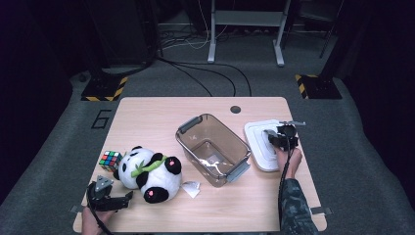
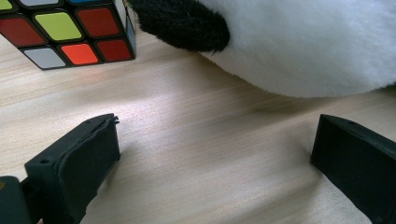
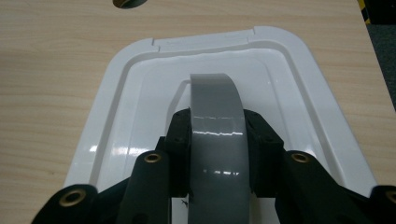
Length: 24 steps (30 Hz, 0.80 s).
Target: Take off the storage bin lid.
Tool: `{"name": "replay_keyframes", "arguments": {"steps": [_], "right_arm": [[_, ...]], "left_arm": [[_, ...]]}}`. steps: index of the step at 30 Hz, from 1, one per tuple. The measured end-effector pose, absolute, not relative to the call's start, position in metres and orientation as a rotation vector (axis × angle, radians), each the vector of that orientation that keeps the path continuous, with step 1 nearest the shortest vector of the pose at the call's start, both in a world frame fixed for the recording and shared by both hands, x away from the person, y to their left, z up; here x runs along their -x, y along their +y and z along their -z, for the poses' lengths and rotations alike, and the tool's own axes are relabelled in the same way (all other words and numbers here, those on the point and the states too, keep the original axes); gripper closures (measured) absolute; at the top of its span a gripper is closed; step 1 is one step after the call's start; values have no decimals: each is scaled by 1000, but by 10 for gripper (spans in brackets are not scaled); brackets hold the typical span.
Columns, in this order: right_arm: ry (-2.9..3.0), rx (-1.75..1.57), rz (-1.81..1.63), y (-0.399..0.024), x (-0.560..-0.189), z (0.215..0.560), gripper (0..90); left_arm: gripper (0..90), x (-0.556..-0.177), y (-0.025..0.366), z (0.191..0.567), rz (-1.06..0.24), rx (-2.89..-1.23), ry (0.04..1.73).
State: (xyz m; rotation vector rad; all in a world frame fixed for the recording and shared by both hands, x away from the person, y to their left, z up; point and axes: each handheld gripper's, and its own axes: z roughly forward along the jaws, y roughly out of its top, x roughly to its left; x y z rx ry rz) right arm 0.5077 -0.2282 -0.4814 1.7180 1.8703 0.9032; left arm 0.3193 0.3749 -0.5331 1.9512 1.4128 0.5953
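Right tool [image 3: 217, 140] clamped on the white lid's [image 3: 116, 93] grey handle [image 3: 217, 107] at frame centre, left tool [image 2: 210, 154] wide open and empty, could slip off that slick handle if yanked.

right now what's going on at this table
A person works with a gripper in each hand. The right gripper is shut on the grey handle of a white lid, which lies flat on the table right of the open clear box. The left gripper rests open on the table near the toy panda and the puzzle cube.
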Motion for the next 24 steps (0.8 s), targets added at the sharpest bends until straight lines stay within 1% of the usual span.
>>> {"name": "replay_keyframes", "arguments": {"steps": [8,13,14,15,16,17,18,20,24], "right_arm": [[1870,-1748,-893,-229,-509,494,660],[1880,-1743,-890,-230,-508,495,648],[1878,-1757,-894,-231,-509,494,568],[1878,-1757,-894,-231,-509,494,568],[1889,-1752,-896,-232,-510,494,528],[1891,-1754,-890,-232,-510,494,451],[1892,-1754,-885,-232,-510,493,409],[1909,-1747,-900,-234,-508,490,292],[1931,-1721,-894,-234,-502,483,156]], "left_arm": [[7,-319,375,533,-595,-1952,1413],[7,-319,375,533,-595,-1952,1412],[7,-319,375,533,-595,-1952,1413],[7,-319,375,533,-595,-1952,1413],[7,-319,375,533,-595,-1951,1413],[7,-319,375,533,-595,-1952,1413],[7,-319,375,533,-595,-1951,1413],[7,-319,375,533,-595,-1952,1412],[7,-319,375,533,-595,-1951,1413]]}}
